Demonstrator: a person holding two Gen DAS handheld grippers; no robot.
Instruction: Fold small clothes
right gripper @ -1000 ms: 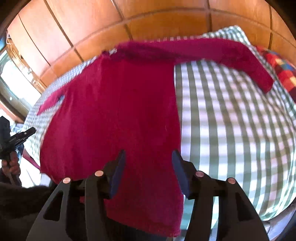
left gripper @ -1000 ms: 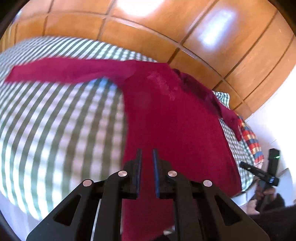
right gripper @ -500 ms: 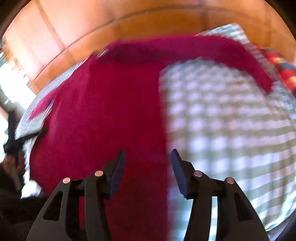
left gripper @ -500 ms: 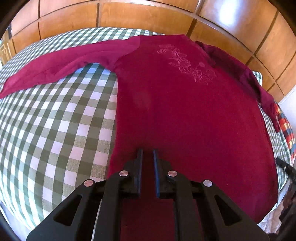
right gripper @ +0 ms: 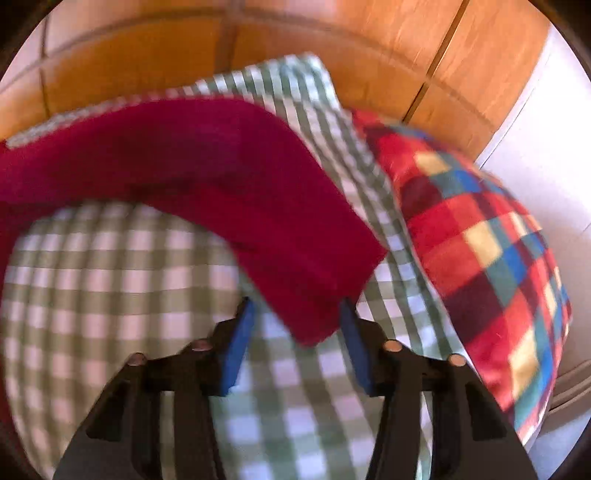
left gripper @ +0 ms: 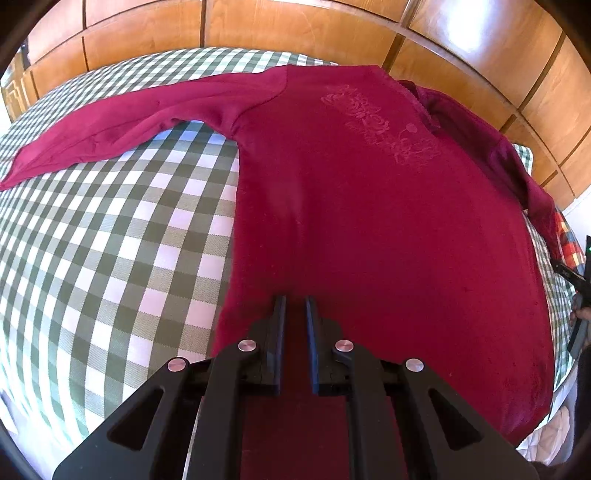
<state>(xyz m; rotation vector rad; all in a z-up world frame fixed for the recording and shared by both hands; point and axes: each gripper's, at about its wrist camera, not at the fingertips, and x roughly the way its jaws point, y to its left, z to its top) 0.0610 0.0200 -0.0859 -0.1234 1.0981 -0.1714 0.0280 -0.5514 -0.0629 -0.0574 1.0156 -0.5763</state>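
One dark red long-sleeved knit top (left gripper: 369, 229) lies spread flat, front up, on a bed covered with a green-and-white checked cloth (left gripper: 103, 251). A tone-on-tone floral embroidery (left gripper: 380, 125) sits on its chest, near the neckline at the far edge. Two sleeves show: the one on the left of the left wrist view (left gripper: 122, 125) stretches out straight across the checks, its cuff far from the body; the other sleeve (right gripper: 236, 192) runs along the far right side and curves down toward the near edge in the right wrist view, where its cuff end rests on the checked cloth. The hem lies nearest the left camera.

The left gripper (left gripper: 294, 306) hangs over the hem area with its fingers clenched almost together, only a narrow slit between them; whether they pinch any fabric cannot be told.

The right gripper (right gripper: 295, 314) is at the cuff of the curved sleeve. Its blue-padded fingers (right gripper: 236, 343) have just been closing, and the cuff lies between them; they look spread apart, not yet pressing on it, though the frame is blurred.

One multicoloured checked pillow (right gripper: 472, 236) lies just beside that sleeve. Wooden panelling (left gripper: 295, 29) stands behind the bed.
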